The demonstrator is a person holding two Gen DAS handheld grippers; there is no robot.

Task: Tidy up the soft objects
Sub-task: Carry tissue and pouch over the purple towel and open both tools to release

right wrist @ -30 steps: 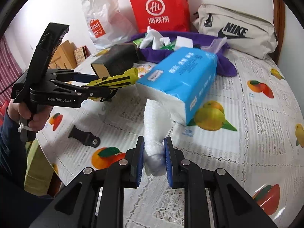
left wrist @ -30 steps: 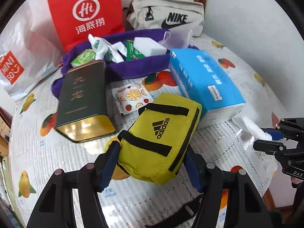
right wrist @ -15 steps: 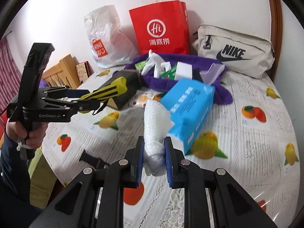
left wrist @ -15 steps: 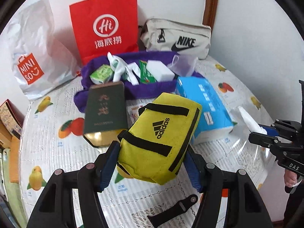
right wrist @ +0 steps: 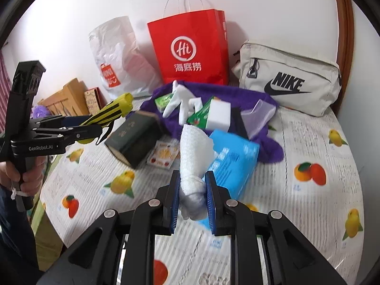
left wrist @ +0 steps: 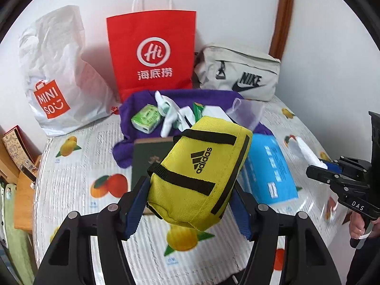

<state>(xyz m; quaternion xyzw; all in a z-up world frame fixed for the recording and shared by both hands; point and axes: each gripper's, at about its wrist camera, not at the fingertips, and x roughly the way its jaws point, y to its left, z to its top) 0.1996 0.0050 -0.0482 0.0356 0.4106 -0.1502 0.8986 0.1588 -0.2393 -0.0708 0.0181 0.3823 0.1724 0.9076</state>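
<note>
My left gripper (left wrist: 187, 204) is shut on a yellow Adidas pouch (left wrist: 199, 173) and holds it in the air above the table; the pouch also shows in the right wrist view (right wrist: 106, 114). My right gripper (right wrist: 191, 197) is shut on a white bubble-wrap bundle (right wrist: 193, 156), lifted above the blue tissue pack (right wrist: 232, 163). The bundle shows at the right of the left wrist view (left wrist: 307, 153). A purple cloth (right wrist: 268, 147) behind holds white gloves (right wrist: 182, 104), a green packet (right wrist: 162, 101) and a white sponge (right wrist: 219, 116).
A dark green tin box (right wrist: 133, 137) and a fruit-print sachet (right wrist: 162, 154) lie on the fruit-patterned tablecloth (right wrist: 308, 201). At the back wall stand a red paper bag (right wrist: 190, 49), a white Miniso bag (right wrist: 118, 57) and a beige Nike bag (right wrist: 289, 80). Wooden furniture (right wrist: 64, 97) is at the left.
Both grippers have risen and pulled back from the table with their loads. The pouch and the bubble-wrap bundle now hang higher above the tin box and the tissue pack.
</note>
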